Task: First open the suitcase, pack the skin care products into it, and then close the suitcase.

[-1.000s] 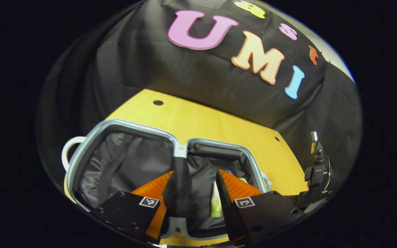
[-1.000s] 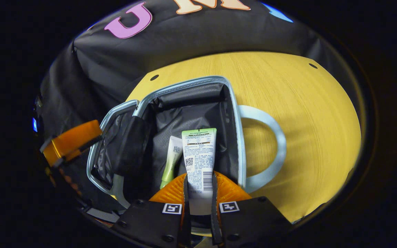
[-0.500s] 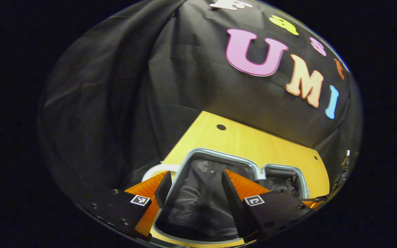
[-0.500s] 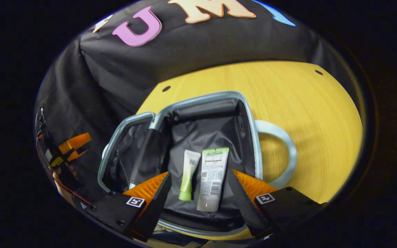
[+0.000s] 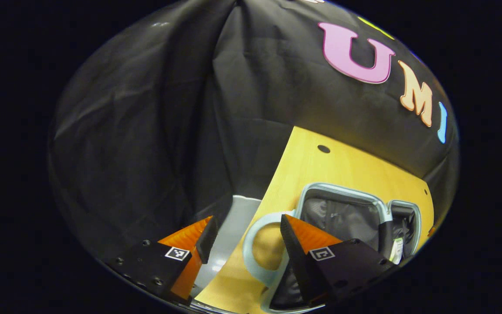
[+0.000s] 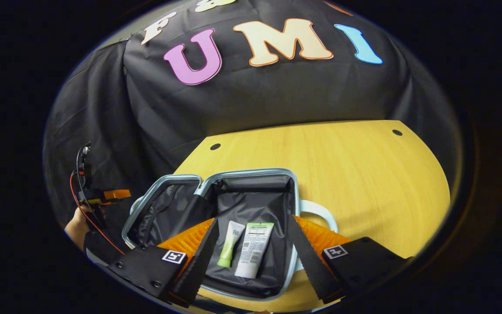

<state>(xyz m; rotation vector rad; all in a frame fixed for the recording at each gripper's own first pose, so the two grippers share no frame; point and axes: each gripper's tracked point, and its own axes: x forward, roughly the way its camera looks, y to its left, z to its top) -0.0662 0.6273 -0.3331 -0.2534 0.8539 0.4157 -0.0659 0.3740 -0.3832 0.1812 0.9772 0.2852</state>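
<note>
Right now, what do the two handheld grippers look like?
Each gripper, right and left, has ribbed orange fingers with black inner pads on black bolted plates bearing small square black-and-white markers. Seen from afar, the left carries red and black cables.

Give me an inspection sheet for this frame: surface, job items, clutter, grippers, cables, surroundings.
Surface: yellow wooden table, small dark holes near its far edge.
Job's things: suitcase lies open on the table, both halves lined in dark fabric, a pale handle on each outer side. Green tube and white tube lie side by side in the right half.
Clutter: nothing seen.
Grippers: right gripper open above the tubes, holding nothing. Left gripper open and empty, over the table edge by the suitcase handle.
Cables: red and black wires on the left gripper, seen in the right gripper view.
Surroundings: black cloth wall behind the table; a hand holding the left gripper.
</note>
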